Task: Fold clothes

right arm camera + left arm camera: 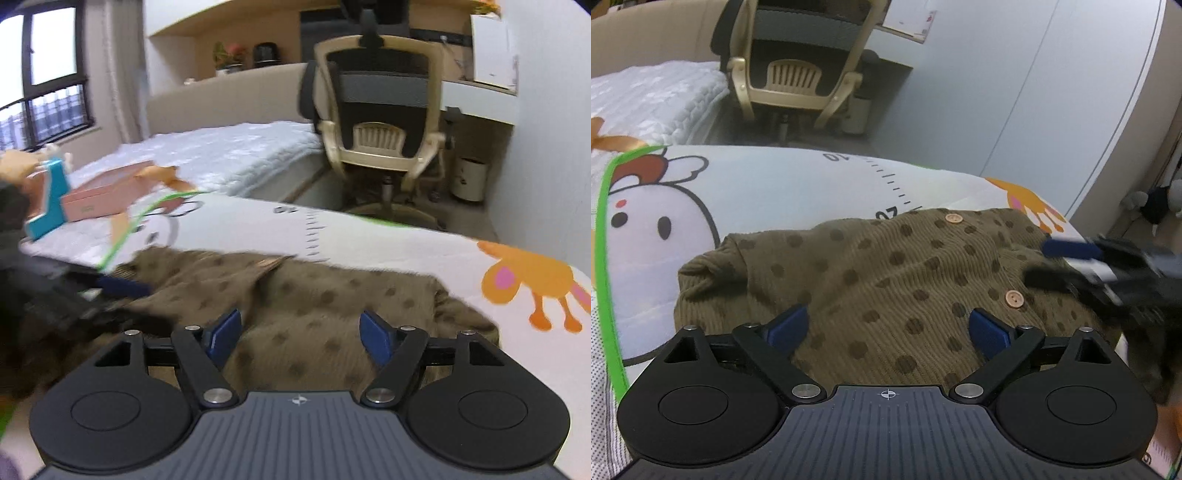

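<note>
An olive-brown knitted garment (886, 280) with dark dots and wooden buttons lies bunched on a printed white mat (783, 192). My left gripper (888, 330) hovers open just above its near part, with nothing between the blue pads. In the left wrist view the right gripper (1056, 264) comes in blurred from the right, over the garment's right edge. The right wrist view shows the same garment (332, 302) under my right gripper (301, 334), which is open with its blue pads apart. The left gripper (118, 291) appears blurred at the left, low over the cloth.
The cartoon-printed mat (406, 240) covers the bed, with a green-edged border at the left. A pink box (107, 195) and a blue box (48, 203) sit on the white quilt. An office chair (384, 122) stands beyond the bed, with a small bin (469, 177) by the wall.
</note>
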The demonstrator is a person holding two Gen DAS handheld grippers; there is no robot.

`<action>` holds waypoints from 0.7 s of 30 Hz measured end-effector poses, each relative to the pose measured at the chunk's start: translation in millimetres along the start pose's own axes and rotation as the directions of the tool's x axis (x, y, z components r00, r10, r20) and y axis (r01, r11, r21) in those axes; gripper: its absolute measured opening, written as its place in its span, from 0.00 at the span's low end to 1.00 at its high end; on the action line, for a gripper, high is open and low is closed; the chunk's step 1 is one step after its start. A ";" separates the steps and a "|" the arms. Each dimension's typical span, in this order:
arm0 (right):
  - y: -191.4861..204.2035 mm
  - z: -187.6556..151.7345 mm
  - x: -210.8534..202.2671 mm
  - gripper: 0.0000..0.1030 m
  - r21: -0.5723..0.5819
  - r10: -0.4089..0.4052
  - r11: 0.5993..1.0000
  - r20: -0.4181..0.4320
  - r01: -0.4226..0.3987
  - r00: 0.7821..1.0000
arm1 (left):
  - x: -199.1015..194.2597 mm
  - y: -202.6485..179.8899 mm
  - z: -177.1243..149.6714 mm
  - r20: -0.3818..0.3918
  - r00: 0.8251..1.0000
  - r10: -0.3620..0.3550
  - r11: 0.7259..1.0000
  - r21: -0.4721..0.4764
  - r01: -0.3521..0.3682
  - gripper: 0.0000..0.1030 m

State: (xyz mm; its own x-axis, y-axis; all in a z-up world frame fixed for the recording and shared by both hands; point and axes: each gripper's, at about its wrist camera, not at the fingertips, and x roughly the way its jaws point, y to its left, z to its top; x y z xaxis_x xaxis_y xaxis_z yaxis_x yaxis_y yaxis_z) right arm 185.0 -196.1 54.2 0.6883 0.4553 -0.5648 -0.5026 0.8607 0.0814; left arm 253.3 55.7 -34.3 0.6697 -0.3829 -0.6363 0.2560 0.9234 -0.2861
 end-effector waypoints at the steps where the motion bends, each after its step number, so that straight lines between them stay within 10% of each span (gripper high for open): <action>1: 1.1 -2.0 -0.9 0.74 -0.008 -0.004 1.000 -0.005 0.004 1.000 | 0.8 -1.1 -0.2 0.000 1.000 0.001 1.000 0.006 -0.001 0.97; 14: 14.6 -26.0 -14.0 0.84 -0.112 -0.052 0.993 -0.055 0.046 0.997 | -57.6 13.8 -41.3 -0.052 0.994 0.094 0.995 0.021 -0.093 0.98; 21: 40.9 -21.7 -21.4 0.84 -0.143 0.060 0.988 -0.032 -0.064 0.998 | -89.8 26.8 -58.5 -0.047 0.996 0.078 0.996 -0.030 -0.079 0.98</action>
State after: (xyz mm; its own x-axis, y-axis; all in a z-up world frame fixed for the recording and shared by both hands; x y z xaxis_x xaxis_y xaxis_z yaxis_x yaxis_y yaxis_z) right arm 138.3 -175.6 51.8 0.6400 0.4983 -0.5849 -0.6149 0.7886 -0.0009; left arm 159.3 113.2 -26.7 0.6543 -0.3108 -0.6894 0.1814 0.9495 -0.2558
